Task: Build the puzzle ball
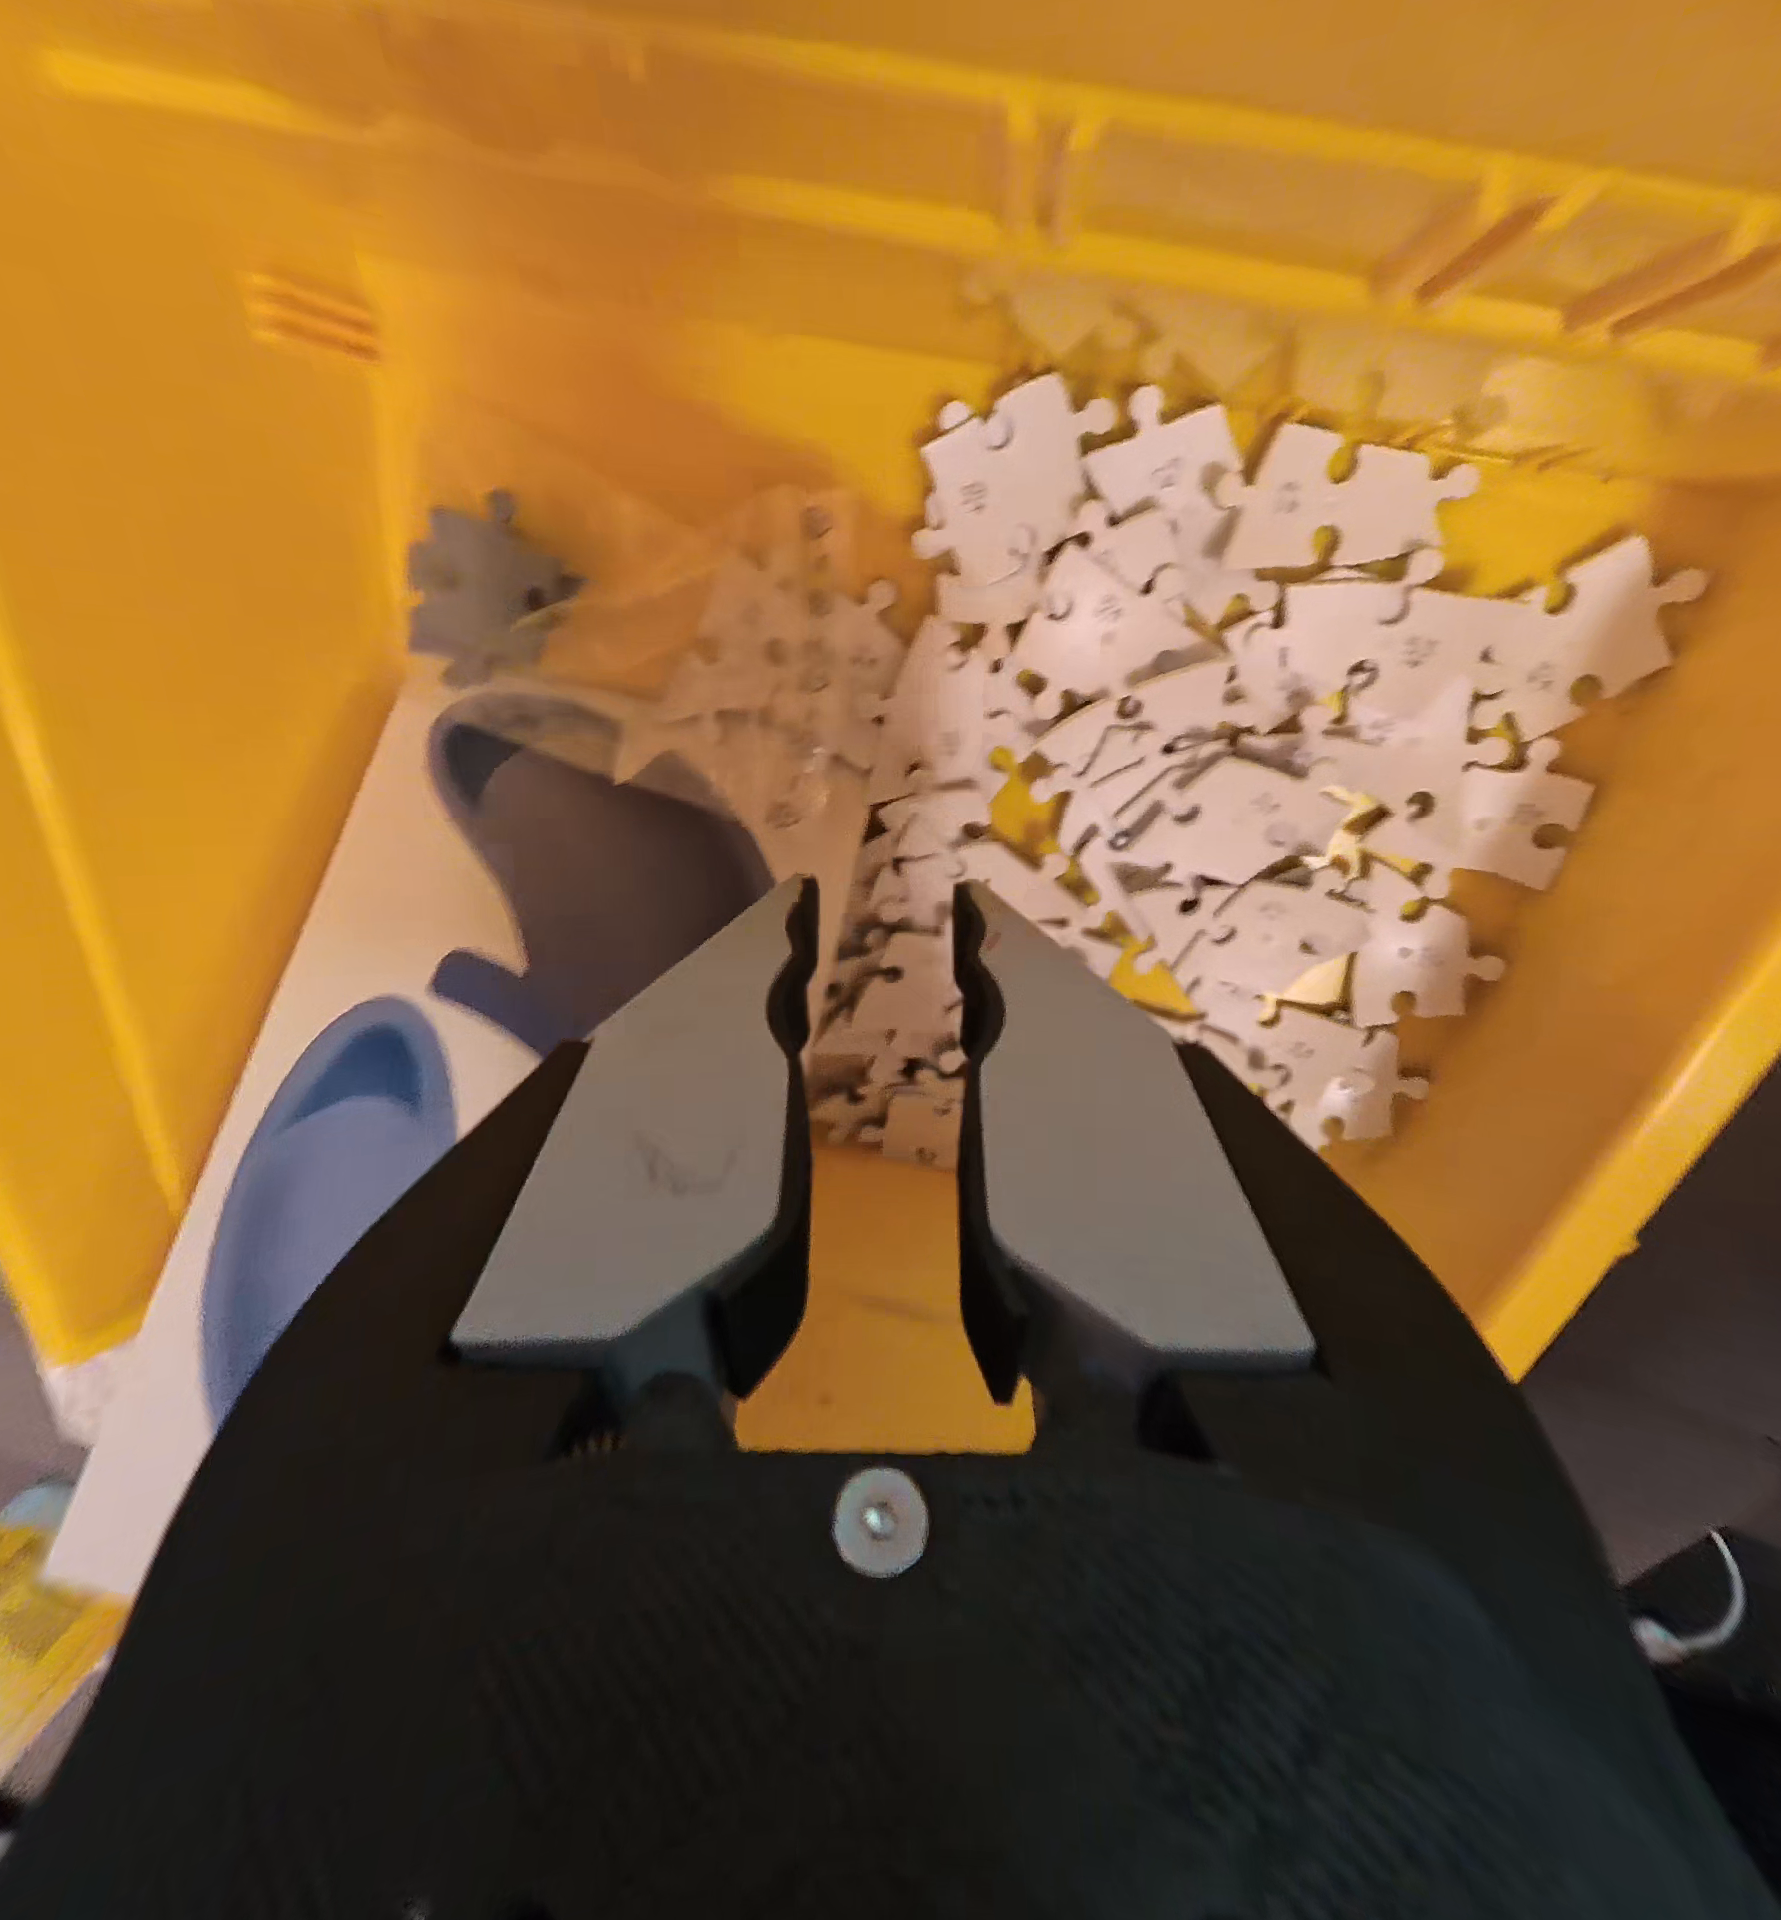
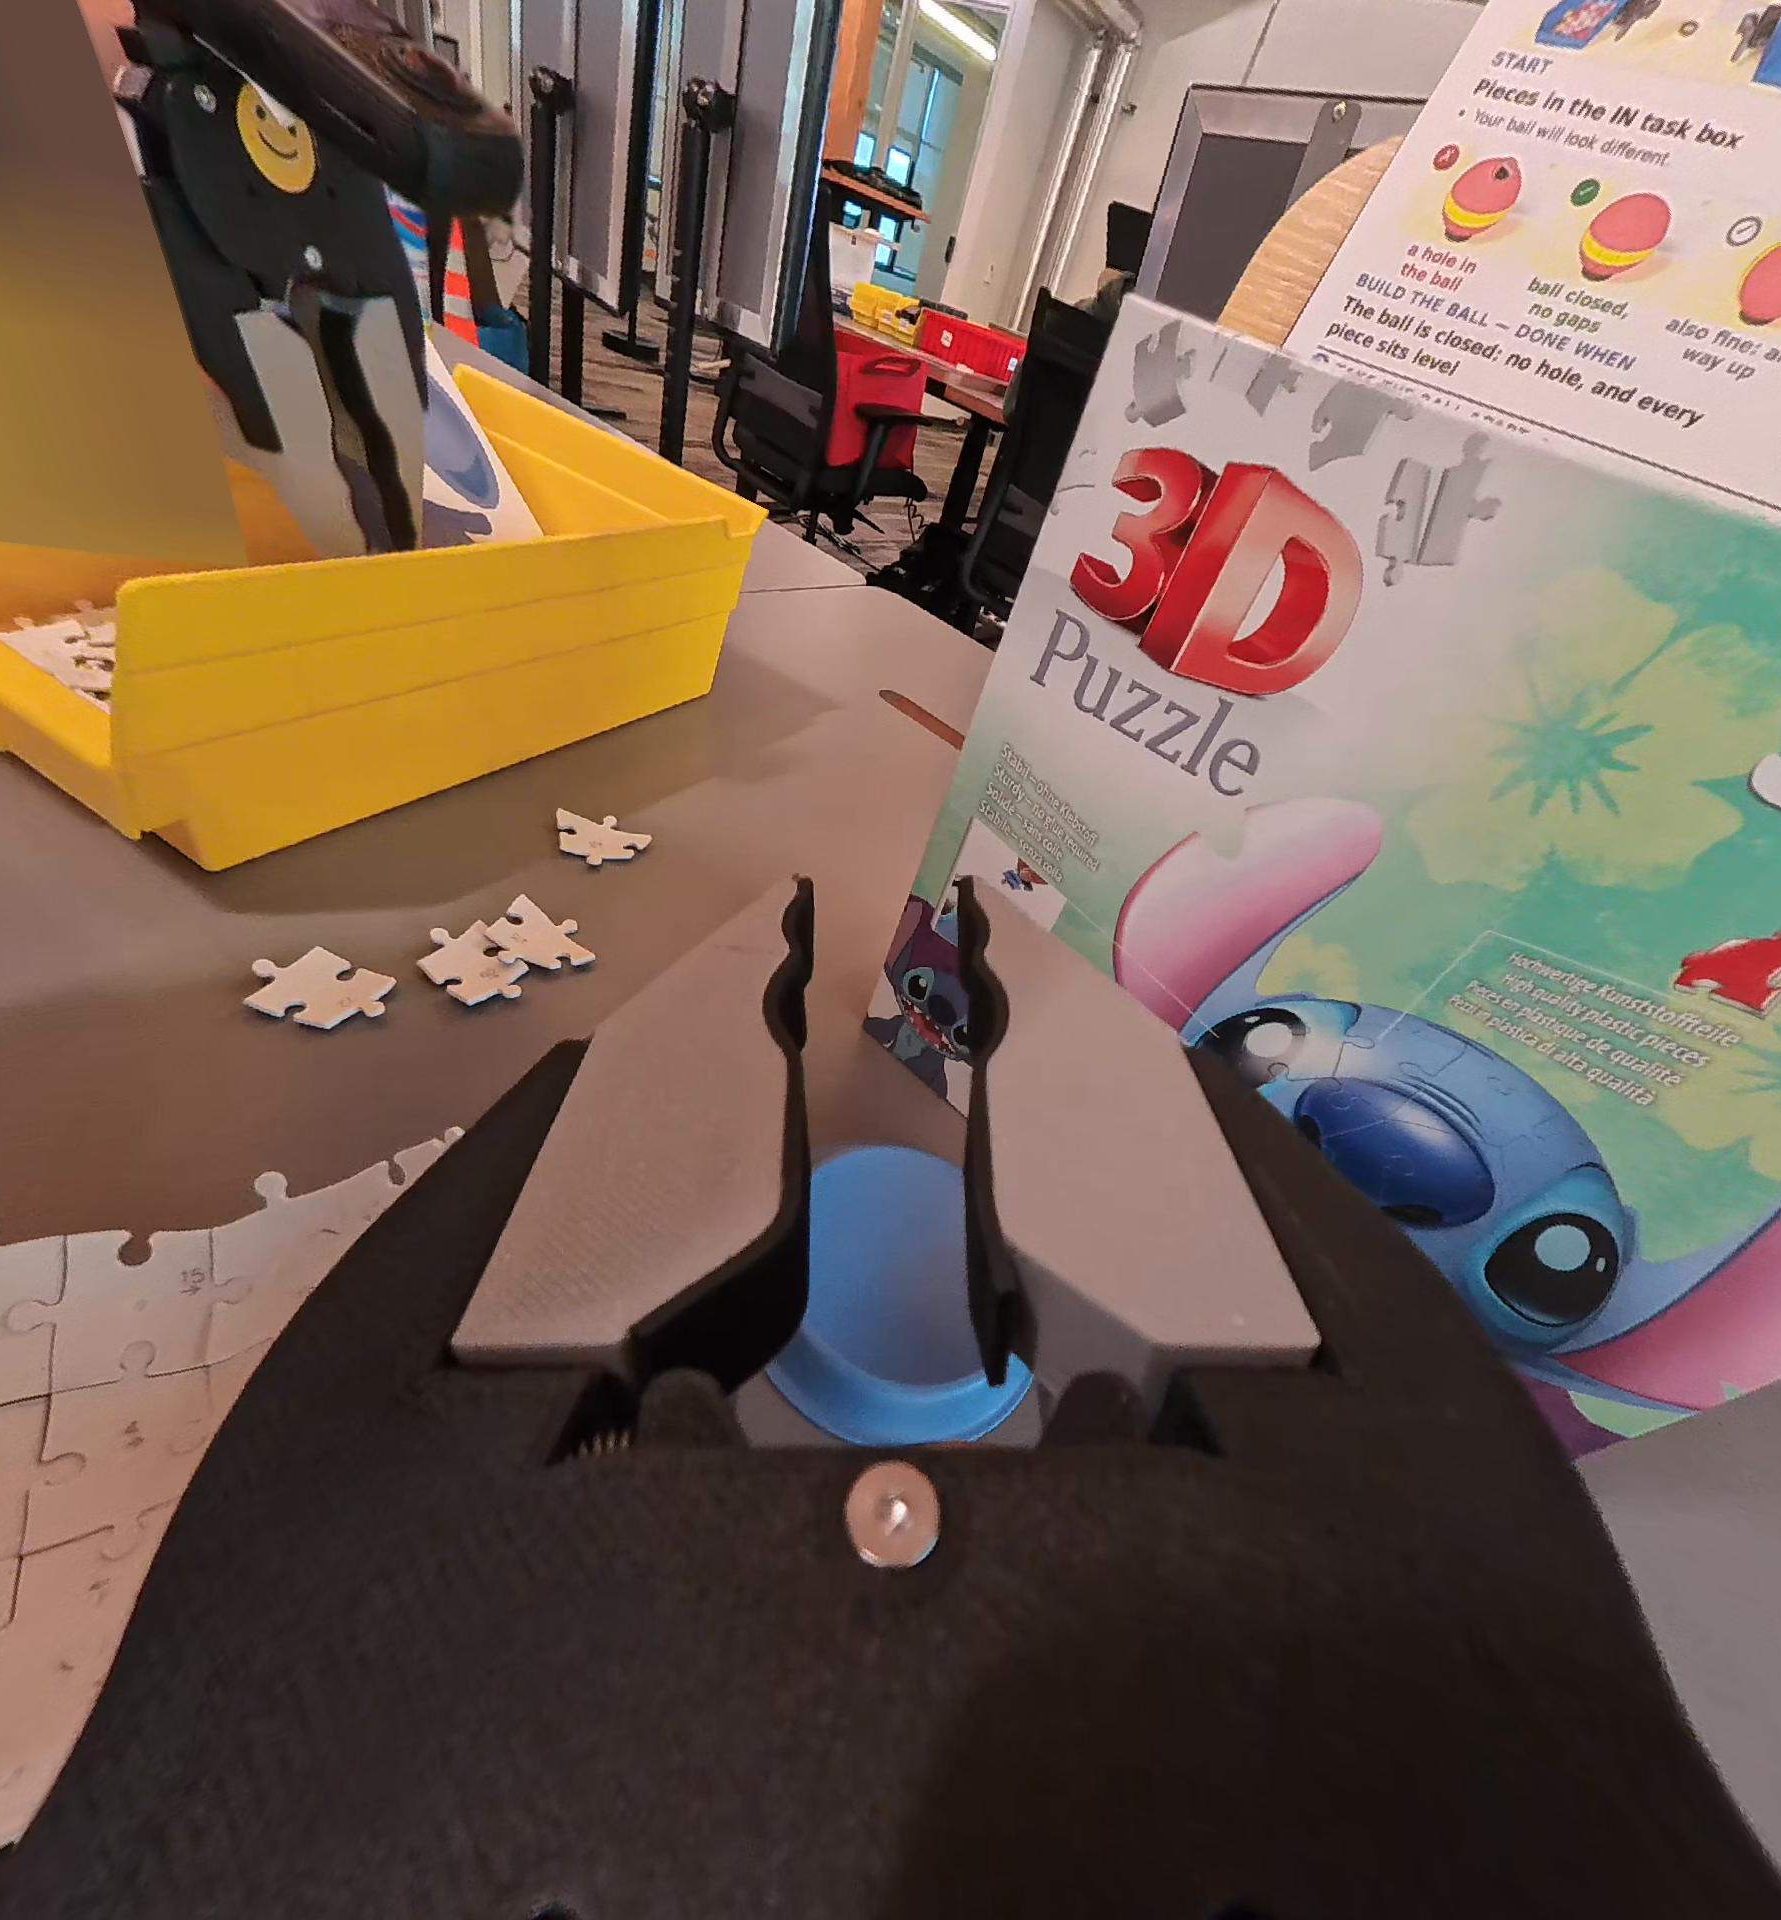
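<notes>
My left gripper [image 1: 884, 894] is open and empty, hovering over a heap of white puzzle pieces [image 1: 1229, 727] lying back side up in a yellow bin [image 1: 138, 520]. A single grey piece [image 1: 491, 582] lies at the bin's far left. My right gripper [image 2: 884, 894] is open and empty above the grey table. A blue dish-shaped stand [image 2: 896, 1288] shows below, between its fingers. A joined sheet of white pieces [image 2: 65, 1351] lies at the lower left. Several loose pieces [image 2: 507, 951] lie on the table. The left gripper [image 2: 346, 436] also shows, pointing down into the bin [image 2: 418, 665].
The puzzle's printed box [image 2: 1385, 831] stands upright close on the right, with an instruction sheet [image 2: 1613, 208] behind it. A paper sheet with blue shapes [image 1: 366, 987] leans inside the bin's left side. Chairs and desks stand beyond the table. Tip to tip, the grippers are about 35 cm apart. The single grey piece [image 1: 491, 582] lies some 9 cm from my left tips, 35 cm from my right tips.
</notes>
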`<state>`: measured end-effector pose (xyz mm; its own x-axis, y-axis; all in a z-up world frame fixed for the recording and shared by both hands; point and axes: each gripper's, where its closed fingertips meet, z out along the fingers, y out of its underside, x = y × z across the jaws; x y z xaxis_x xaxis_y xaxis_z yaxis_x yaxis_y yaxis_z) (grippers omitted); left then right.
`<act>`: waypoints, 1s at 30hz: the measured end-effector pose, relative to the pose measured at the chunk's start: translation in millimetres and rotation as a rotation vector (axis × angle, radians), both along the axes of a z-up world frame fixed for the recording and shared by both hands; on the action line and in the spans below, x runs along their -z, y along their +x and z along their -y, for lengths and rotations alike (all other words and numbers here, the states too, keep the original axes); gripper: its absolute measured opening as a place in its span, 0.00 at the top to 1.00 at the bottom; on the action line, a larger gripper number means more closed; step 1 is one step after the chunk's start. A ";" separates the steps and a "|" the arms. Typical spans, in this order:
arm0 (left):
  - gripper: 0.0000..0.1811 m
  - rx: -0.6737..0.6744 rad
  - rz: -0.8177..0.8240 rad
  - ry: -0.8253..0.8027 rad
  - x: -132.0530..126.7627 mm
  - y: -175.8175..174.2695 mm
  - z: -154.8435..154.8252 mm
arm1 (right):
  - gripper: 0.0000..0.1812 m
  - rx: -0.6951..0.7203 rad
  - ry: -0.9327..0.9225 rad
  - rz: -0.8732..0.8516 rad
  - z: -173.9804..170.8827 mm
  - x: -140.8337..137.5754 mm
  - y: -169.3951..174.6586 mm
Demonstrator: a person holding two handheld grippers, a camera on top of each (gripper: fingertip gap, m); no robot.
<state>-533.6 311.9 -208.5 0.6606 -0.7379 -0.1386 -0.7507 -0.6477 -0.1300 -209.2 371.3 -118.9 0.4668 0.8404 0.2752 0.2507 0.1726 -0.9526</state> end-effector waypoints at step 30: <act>1.00 -0.076 -0.277 -0.212 24.6 -52.9 32.6 | 0.87 -0.003 0.011 0.008 2.5 -1.5 -0.8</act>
<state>-586.5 279.3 -233.1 0.6735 -0.7195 -0.1691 -0.6872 -0.6938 0.2154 -209.9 368.8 -117.5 0.4625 0.8385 0.2882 0.2576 0.1839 -0.9486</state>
